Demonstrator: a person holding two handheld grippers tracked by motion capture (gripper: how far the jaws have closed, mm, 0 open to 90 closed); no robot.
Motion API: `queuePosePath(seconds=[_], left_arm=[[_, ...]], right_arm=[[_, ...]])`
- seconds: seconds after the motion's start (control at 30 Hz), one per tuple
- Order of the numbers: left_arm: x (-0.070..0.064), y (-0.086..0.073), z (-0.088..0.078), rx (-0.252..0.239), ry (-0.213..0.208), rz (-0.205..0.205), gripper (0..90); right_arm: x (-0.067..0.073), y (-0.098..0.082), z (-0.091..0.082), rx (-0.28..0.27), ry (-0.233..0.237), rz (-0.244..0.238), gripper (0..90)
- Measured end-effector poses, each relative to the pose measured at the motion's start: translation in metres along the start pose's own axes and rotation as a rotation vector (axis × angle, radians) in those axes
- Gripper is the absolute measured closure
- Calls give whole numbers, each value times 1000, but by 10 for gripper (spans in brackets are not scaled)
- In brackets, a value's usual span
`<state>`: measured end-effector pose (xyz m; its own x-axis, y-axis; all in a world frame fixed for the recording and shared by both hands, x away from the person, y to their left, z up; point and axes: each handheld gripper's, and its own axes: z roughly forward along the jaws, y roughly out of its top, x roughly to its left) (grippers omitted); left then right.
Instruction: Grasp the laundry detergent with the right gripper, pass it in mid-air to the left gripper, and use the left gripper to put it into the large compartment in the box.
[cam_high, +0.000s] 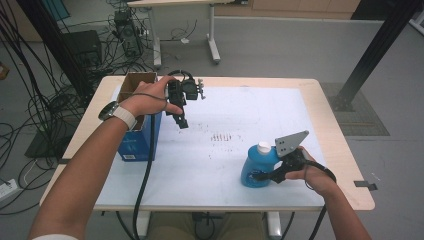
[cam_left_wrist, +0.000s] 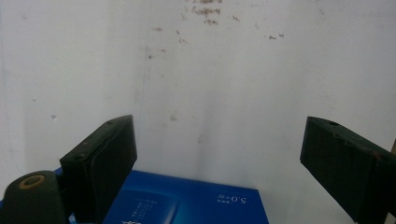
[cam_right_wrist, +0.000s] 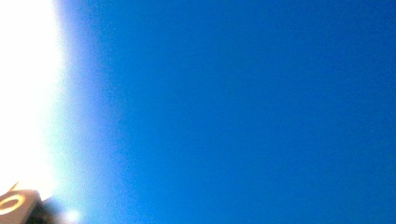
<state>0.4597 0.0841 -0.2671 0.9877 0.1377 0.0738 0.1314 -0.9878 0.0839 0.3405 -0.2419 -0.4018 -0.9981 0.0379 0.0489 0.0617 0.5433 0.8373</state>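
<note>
Gripping the blue bottle low on its body, the right claw is closed on it near the front right of the counter. The bottle stands upright with its white cap on. The left claw hangs wide open and empty above the counter, just beside the open box; its inside cannot be seen.

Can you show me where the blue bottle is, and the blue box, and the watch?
Blue bottle (cam_high: 252, 172): high view, on its blue body below the white cap.
Blue box (cam_high: 131, 142): high view, on its blue front side.
Watch (cam_high: 108, 110): high view, on its dark round face at the left wrist.
</note>
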Motion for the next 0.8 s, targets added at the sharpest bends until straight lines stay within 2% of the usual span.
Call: queuePosePath(seconds=[0.8], left_arm=[[-1, 1, 0, 1, 1, 2, 112]], right_arm=[[0, 0, 0, -3, -4, 1, 426]])
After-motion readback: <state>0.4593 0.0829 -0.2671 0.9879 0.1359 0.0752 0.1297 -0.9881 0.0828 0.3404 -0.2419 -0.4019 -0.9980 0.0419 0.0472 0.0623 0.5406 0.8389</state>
